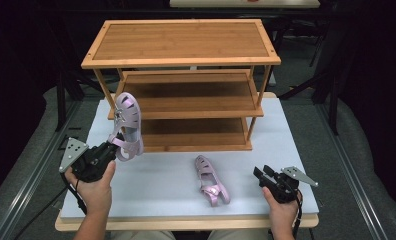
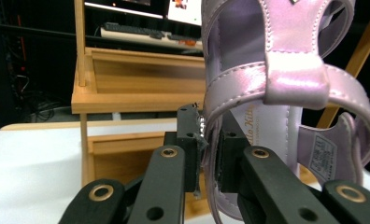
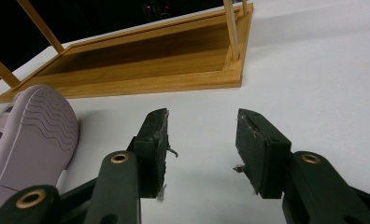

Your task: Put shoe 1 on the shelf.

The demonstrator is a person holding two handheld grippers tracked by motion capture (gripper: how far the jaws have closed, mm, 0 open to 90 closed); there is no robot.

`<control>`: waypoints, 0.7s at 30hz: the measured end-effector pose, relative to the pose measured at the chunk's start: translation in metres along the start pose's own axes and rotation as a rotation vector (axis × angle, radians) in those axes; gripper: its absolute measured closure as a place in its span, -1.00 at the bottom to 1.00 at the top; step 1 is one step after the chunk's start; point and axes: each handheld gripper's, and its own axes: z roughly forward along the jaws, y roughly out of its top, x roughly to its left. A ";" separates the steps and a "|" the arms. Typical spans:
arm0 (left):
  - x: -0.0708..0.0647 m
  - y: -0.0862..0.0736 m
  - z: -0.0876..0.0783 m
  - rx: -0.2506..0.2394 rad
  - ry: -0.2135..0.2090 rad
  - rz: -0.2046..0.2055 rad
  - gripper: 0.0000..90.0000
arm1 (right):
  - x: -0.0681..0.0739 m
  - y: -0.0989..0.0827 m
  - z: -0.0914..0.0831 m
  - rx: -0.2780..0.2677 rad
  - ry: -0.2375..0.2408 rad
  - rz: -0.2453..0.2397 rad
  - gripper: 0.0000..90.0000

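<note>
My left gripper is clamped on the heel strap of a pink sandal, holding it up above the white table, just left of the wooden rack. My right gripper rests at the near right, jaws apart with nothing between them. The second sandal lies on its side between the grippers. The rack's shelves are bare.

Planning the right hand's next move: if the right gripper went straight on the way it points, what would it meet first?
Probably the bottom shelf of the wooden rack. The open right gripper has bare table ahead; the sandal lying there is off to one side. Depth is unclear.
</note>
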 end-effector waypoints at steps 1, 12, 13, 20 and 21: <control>-0.001 0.000 0.001 -0.009 0.007 0.002 0.85 | 0.000 0.000 0.000 0.010 -0.002 0.002 0.19; -0.006 0.010 0.024 -0.031 0.024 -0.007 0.85 | 0.000 -0.001 -0.001 0.016 0.000 0.003 0.19; -0.007 0.015 0.028 -0.030 0.022 -0.005 0.85 | 0.000 0.000 -0.001 0.008 0.000 0.004 0.19; -0.011 0.028 0.043 -0.030 0.028 0.018 0.84 | 0.000 0.000 -0.001 -0.008 -0.002 0.000 0.19; -0.012 0.030 0.045 -0.033 0.031 0.018 0.84 | 0.000 0.000 -0.001 -0.010 -0.005 -0.006 0.19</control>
